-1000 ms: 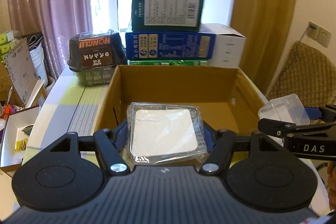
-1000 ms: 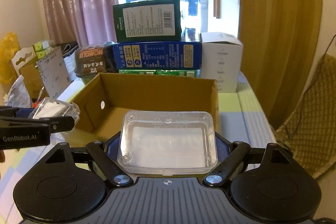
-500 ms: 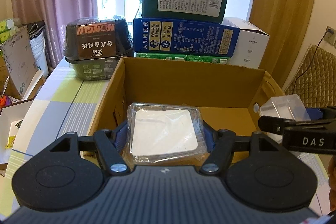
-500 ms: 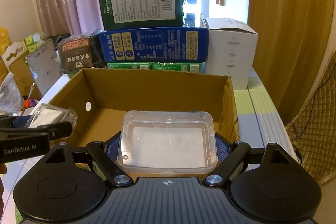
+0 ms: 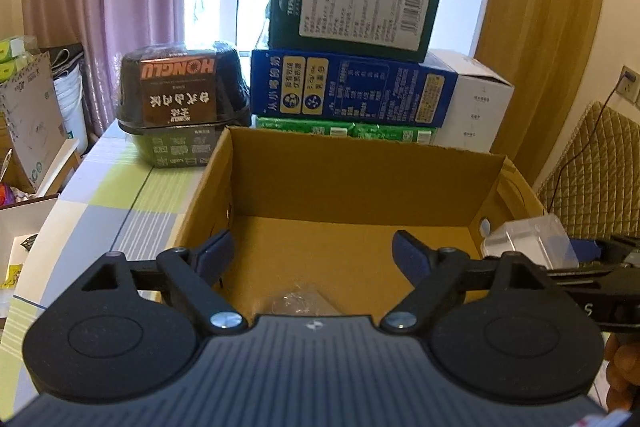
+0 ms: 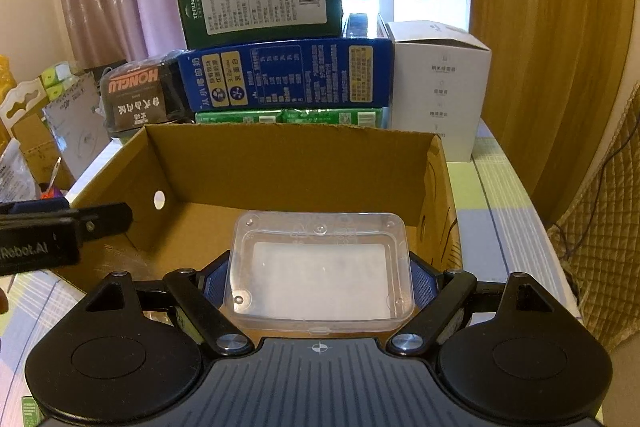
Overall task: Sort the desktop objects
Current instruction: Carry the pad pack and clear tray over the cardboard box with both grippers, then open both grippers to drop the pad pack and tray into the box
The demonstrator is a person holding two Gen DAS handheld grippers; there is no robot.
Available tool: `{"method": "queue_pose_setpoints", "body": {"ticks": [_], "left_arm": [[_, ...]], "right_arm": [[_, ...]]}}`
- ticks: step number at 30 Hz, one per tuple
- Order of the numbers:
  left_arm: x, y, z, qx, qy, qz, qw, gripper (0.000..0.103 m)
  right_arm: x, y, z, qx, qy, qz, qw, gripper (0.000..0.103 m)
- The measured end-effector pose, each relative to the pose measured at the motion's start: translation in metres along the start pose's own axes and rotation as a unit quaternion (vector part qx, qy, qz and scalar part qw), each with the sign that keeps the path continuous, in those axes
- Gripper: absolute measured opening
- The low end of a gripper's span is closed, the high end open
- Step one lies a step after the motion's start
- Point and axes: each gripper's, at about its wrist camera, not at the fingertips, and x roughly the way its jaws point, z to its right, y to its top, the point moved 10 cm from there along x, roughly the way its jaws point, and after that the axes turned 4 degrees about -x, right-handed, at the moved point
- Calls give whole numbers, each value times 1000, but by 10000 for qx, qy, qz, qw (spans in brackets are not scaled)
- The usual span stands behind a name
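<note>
An open cardboard box lies ahead on the table. My left gripper hangs open over the box's near left part, nothing between its fingers. A corner of the plastic-wrapped white packet shows on the box floor just below it, mostly hidden by the gripper body. My right gripper is shut on a clear plastic case above the box's near right part. That case and the right gripper also show at the right edge of the left wrist view. The left gripper's finger juts in at the left of the right wrist view.
Behind the box stand stacked cartons: a dark green one on a blue one, green packs under them, a white carton at right, and a black food tub at left. Clutter lies off the table's left edge; a quilted chair stands right.
My left gripper has opened and let go of the wrapped white packet, which now lies in the box. Both grippers have moved forward over the box. The right still holds the clear case.
</note>
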Motion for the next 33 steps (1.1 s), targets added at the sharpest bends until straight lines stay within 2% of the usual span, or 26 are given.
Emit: {"method": "queue_pose_setpoints", "body": {"ticks": [10, 13, 18, 26, 33], "left_arm": [[-5, 2, -3, -46, 23, 37, 10000, 83], [-6, 0, -2, 9, 37, 22, 10000, 83], [-12, -1, 0, 40, 32, 34, 10000, 83], [-41, -1, 6, 44, -28, 164, 9999, 83], [-81, -22, 12, -86, -11, 117, 9999, 83]], "right_arm": [[2, 2, -5, 55, 132, 36, 9999, 83], [2, 5, -8, 115, 253, 112, 9996, 86], [-3, 4, -5, 148, 186, 124, 9996, 88], [-33, 0, -3, 127, 119, 144, 9997, 88], [-72, -7, -7, 95, 113, 166, 9998, 89]]}}
